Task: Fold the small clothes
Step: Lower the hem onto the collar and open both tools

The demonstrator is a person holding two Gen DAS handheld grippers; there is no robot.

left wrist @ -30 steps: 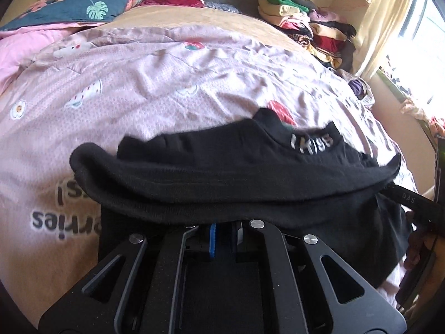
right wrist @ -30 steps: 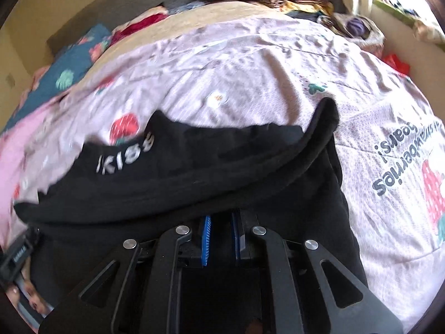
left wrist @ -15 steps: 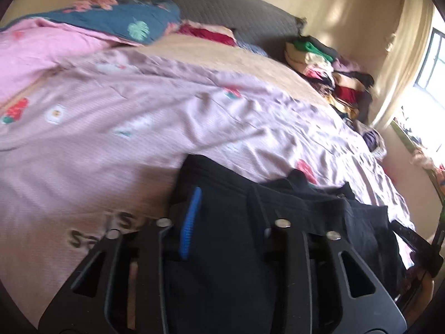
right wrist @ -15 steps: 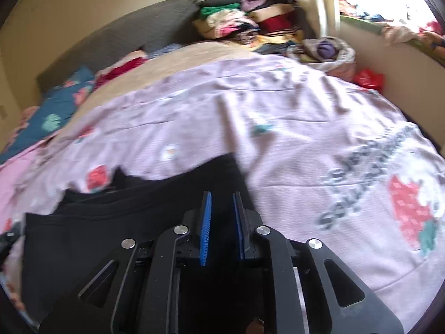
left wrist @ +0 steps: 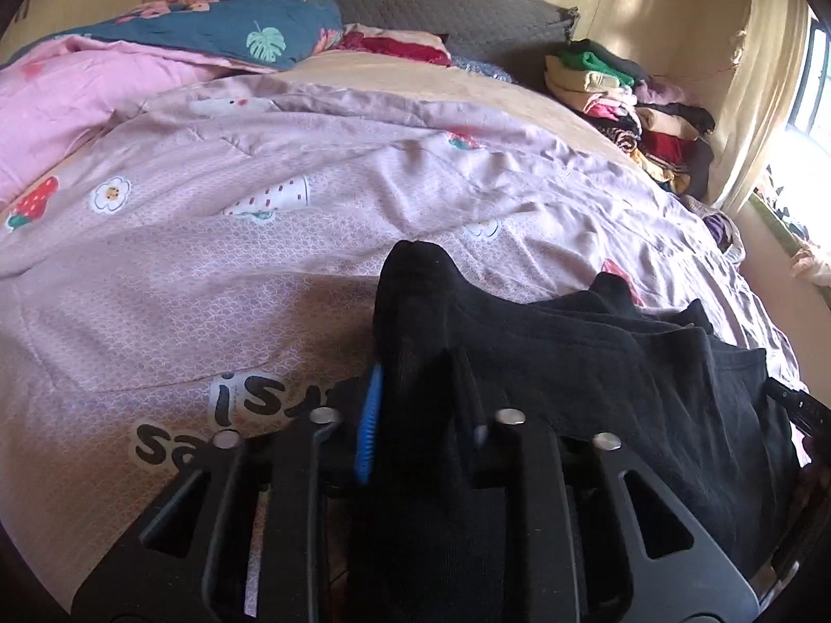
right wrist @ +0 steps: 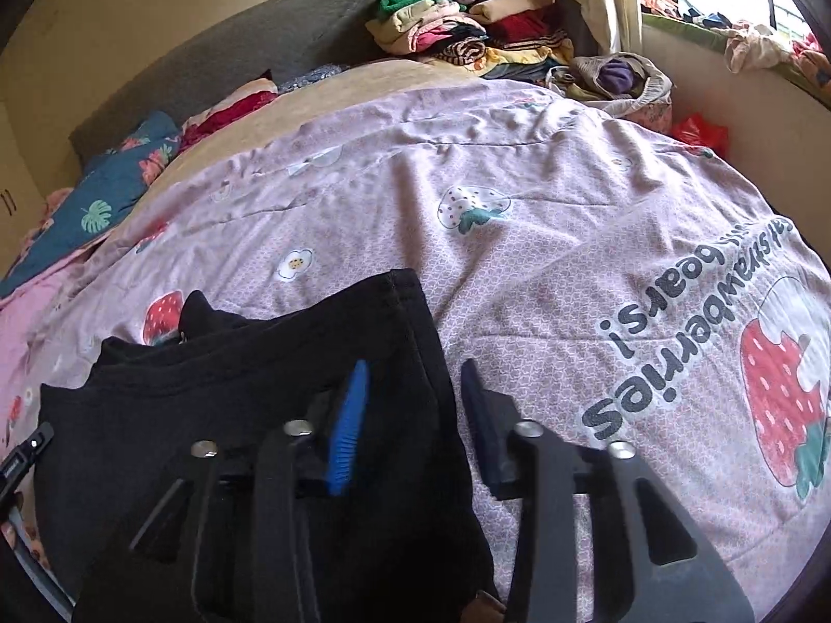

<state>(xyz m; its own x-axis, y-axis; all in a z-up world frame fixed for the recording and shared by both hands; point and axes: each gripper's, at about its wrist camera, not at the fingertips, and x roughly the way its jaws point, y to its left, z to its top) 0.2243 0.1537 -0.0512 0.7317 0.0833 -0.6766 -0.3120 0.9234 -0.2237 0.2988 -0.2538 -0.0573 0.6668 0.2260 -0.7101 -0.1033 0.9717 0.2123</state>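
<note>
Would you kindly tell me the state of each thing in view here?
left gripper: closing, black garment bunched between its jaws.
right gripper: closing, gap wide, garment's edge between.
black garment: layered, lying on the bedspread, one corner lifted.
bedspread: spread out, wrinkled.
clothes pile: stacked at the bed's far corner.

The garment (right wrist: 270,394) lies on the bedspread (right wrist: 519,197), clothes pile (right wrist: 467,31) apparently behind.
</note>
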